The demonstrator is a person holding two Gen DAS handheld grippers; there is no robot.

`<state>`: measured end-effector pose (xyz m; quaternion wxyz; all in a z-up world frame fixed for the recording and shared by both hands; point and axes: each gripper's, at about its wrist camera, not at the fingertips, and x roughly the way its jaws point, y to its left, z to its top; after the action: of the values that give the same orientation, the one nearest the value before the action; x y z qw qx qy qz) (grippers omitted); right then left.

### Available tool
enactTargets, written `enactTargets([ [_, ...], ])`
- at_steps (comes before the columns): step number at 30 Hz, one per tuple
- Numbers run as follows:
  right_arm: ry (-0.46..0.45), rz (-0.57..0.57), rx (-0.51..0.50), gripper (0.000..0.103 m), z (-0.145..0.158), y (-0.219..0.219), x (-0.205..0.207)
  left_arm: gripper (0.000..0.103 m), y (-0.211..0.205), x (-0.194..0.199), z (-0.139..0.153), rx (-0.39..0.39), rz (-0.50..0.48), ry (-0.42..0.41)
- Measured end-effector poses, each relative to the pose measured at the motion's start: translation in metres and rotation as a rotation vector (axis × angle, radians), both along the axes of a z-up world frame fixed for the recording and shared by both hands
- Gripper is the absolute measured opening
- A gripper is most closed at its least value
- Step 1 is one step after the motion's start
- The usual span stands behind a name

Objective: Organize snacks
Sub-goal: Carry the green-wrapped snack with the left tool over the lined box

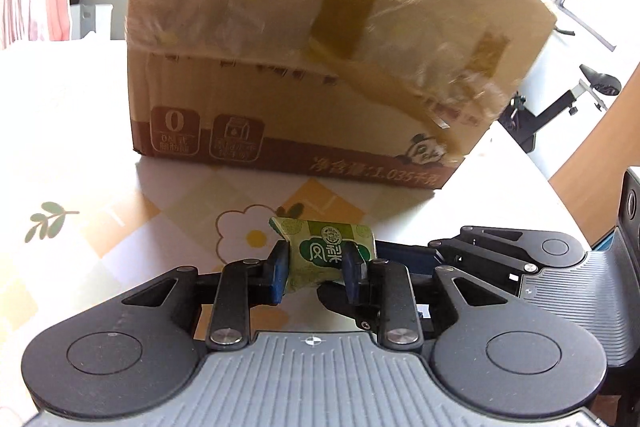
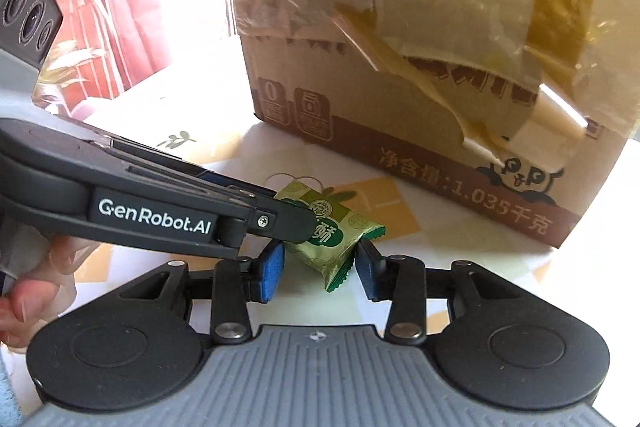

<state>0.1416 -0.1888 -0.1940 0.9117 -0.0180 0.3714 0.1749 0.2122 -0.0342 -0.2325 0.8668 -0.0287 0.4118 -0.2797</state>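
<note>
A green foil snack packet lies on the flowered tablecloth just in front of a taped cardboard box. My left gripper is shut on the packet, its blue pads pressing both sides. In the right wrist view the same packet sits between the blue pads of my right gripper, which stand slightly off it, open. The left gripper reaches in from the left, and its tip covers the packet's near-left end.
The box stands close behind the packet and fills the far view, its top out of frame. A hand holds the left gripper's handle. The right gripper's black linkage crowds the left one's right side. The table edge runs at the right.
</note>
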Motion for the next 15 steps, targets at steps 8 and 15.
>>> enactTargets([
  [8,-0.13,0.003,0.001,0.042,0.046,-0.002,-0.025,0.03,0.002,-0.026,0.05,-0.039,0.017,-0.116],
  [15,-0.253,-0.001,-0.003,0.042,0.101,-0.009,-0.027,0.03,-0.006,-0.027,0.112,-0.076,-0.012,-0.242],
])
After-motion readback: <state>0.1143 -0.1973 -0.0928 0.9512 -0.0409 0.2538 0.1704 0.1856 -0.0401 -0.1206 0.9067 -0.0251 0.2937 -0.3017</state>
